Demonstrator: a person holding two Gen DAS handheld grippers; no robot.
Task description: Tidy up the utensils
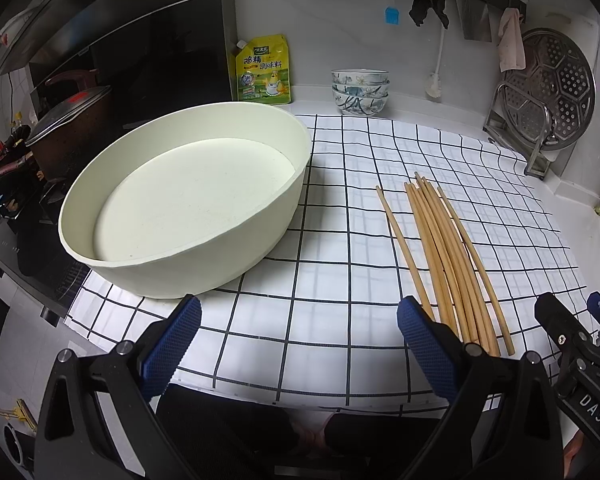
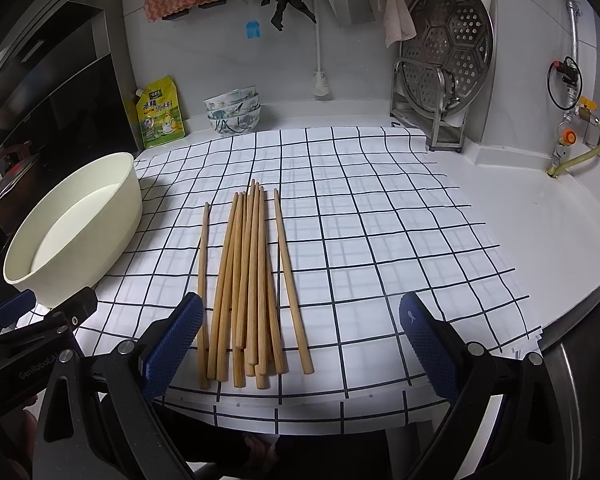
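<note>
Several wooden chopsticks (image 2: 248,280) lie in a loose bundle on the checked cloth (image 2: 380,220), pointing away from me. A cream oval basin (image 1: 188,196) stands empty to their left, and shows as the basin (image 2: 80,224) in the right wrist view. My left gripper (image 1: 300,344) is open near the cloth's front edge, between basin and chopsticks (image 1: 448,256). My right gripper (image 2: 300,340) is open just in front of the chopsticks' near ends, holding nothing. Each gripper also shows at the edge of the other's view.
Stacked patterned bowls (image 1: 360,90) and a yellow seasoning pouch (image 1: 264,70) stand at the back wall. A metal steamer plate on a rack (image 2: 446,60) is at the back right. A stove with a lidded pot (image 1: 68,132) lies left. A gas valve and hose (image 2: 572,136) are at the right.
</note>
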